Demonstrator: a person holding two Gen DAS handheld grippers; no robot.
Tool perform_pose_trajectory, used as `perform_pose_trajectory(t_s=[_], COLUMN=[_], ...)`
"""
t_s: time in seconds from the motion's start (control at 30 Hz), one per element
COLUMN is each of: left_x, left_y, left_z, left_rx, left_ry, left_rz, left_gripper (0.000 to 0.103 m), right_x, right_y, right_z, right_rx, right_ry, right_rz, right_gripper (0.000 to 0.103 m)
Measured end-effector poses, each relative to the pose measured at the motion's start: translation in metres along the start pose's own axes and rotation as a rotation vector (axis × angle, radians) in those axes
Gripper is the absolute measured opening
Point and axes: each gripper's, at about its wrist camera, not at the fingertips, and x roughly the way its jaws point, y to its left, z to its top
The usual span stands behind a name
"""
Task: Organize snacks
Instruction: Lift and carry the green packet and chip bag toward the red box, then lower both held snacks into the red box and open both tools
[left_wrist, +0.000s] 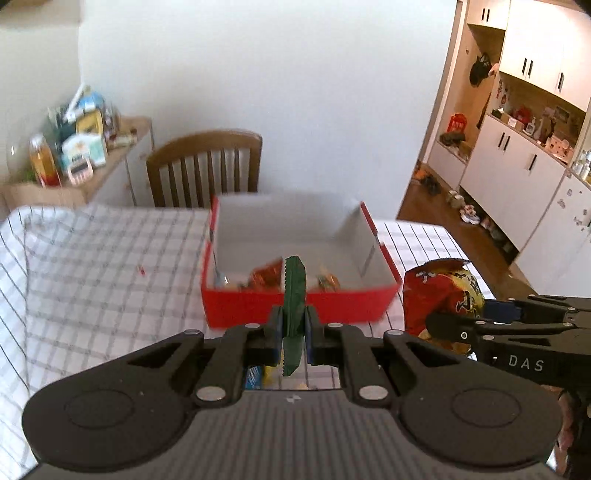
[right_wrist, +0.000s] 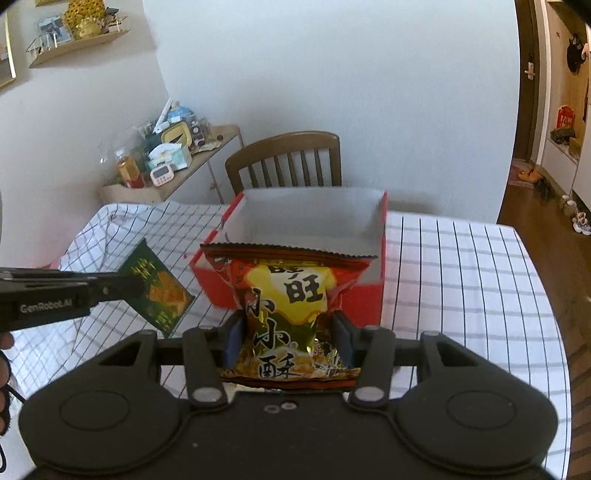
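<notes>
A flat green snack packet (left_wrist: 294, 295) with serrated ends stands edge-on at the centre of the left wrist view, pinched upright. A puffy red-and-yellow snack bag (right_wrist: 291, 314) fills the lower middle of the right wrist view, upright. Behind both sits an open red box (left_wrist: 221, 306) with a white interior, a few small packets (left_wrist: 266, 277) at its near wall.

A: How does the left hand-held gripper (left_wrist: 294, 328) stand?
B: Jaws pinched tight, tilted downward.
A: And the right hand-held gripper (right_wrist: 288, 334)?
B: Beside the left one, jaws partly apart and clamped, tilted downward.
</notes>
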Motion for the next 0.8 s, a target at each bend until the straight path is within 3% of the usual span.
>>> perform_pose_trajectory(t_s=[0.37, 0.57, 0.8], left_x=[0.039, 0.07, 0.118], left_y=[0.003, 0.008, 0.009], left_z=[0.046, 0.067, 0.077], left_rx=[0.065, 0.082, 0.144], left_ry=[-0.032, -0.043, 0.009], left_rz=[0.032, 0.043, 0.07], left_gripper=[0.012, 0.012, 0.012], right_x=[0.039, 0.074, 0.124], right_y=[-0.004, -0.011, -0.025], right_z=[0.045, 0.058, 0.063], right_rx=[-0.007, 0.001, 0.02], right_ry=[-0.017, 0.023, 0.096], right_rz=[-0.025, -0.049, -0.083], right_gripper=[0.049, 0.049, 0.049])
